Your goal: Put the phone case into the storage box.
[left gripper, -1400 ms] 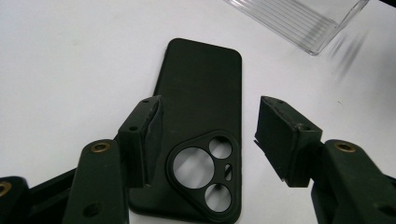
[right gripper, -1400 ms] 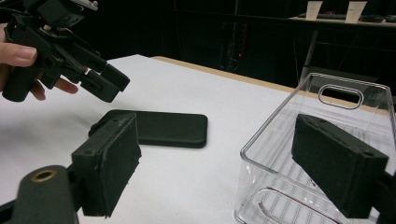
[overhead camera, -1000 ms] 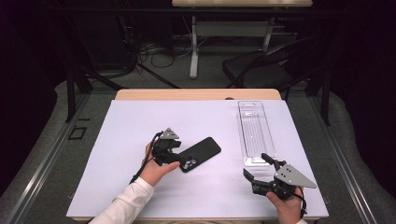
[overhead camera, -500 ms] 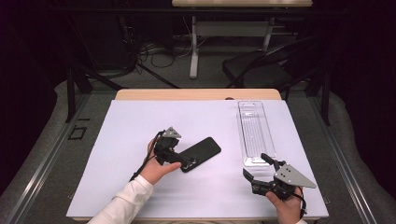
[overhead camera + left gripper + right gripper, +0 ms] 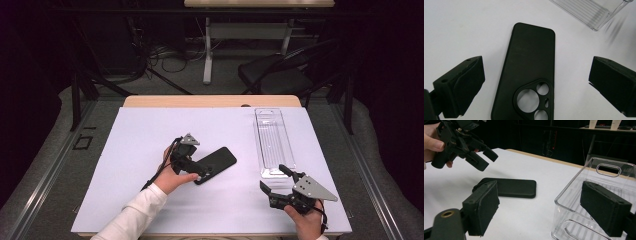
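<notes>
A black phone case (image 5: 218,162) lies flat on the white table top, back up, with its camera cut-outs toward the left hand. My left gripper (image 5: 199,170) hovers over that camera end. In the left gripper view the case (image 5: 529,67) lies between the two wide-apart jaws of my open left gripper (image 5: 536,75), touching neither. My right gripper (image 5: 273,178) is open and holds nothing near the front right, just before the near end of a clear plastic tray (image 5: 272,142). The right gripper view (image 5: 540,200) shows the case (image 5: 511,187) ahead and the left gripper (image 5: 486,160) above it.
The clear tray (image 5: 571,180) runs lengthwise along the table's right side and looks empty. A wooden strip (image 5: 210,101) edges the table's far side. Beyond it stand a dark chair (image 5: 280,75) and cables on the floor.
The left gripper has shifted slightly over the case's camera end. The right gripper and the case have stayed where they were.
</notes>
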Available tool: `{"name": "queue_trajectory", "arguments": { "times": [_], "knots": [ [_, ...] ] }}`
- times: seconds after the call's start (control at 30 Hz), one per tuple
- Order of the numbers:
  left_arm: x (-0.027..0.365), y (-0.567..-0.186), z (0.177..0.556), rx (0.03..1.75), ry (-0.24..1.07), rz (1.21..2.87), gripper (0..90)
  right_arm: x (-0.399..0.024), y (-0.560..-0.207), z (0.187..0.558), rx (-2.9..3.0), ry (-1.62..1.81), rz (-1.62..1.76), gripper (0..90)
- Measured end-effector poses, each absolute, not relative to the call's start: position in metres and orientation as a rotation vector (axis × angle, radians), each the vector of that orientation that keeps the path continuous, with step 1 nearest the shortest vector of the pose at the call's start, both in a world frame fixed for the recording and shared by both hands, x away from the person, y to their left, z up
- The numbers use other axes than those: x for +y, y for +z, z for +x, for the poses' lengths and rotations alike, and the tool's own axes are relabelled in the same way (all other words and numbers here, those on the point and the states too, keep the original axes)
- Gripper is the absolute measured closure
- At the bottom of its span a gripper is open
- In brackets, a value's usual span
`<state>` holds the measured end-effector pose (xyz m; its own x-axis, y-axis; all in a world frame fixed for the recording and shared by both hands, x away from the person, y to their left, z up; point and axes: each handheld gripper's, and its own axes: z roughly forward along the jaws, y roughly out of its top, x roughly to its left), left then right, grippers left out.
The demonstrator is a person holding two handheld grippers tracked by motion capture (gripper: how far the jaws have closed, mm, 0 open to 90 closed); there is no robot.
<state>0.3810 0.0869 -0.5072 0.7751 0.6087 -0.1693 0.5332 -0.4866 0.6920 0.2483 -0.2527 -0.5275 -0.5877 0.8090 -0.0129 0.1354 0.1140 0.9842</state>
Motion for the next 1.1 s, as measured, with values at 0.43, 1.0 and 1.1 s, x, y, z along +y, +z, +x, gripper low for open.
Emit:
{"name": "queue_trajectory", "arguments": {
  "times": [0.43,1.0,1.1],
  "knots": [
    [0.069,-0.521,0.392,0.809,0.148,2.282,3.0,-0.253,-0.528,0.249,1.825,1.517,0.916,14.3],
    [0.054,-0.545,0.403,0.776,0.141,2.35,3.1,-0.253,-0.528,0.249,1.836,1.514,0.915,14.3],
    [0.052,-0.547,0.405,0.777,0.143,2.358,3.6,-0.252,-0.528,0.249,1.837,1.514,0.917,14.3]
  ]
}}
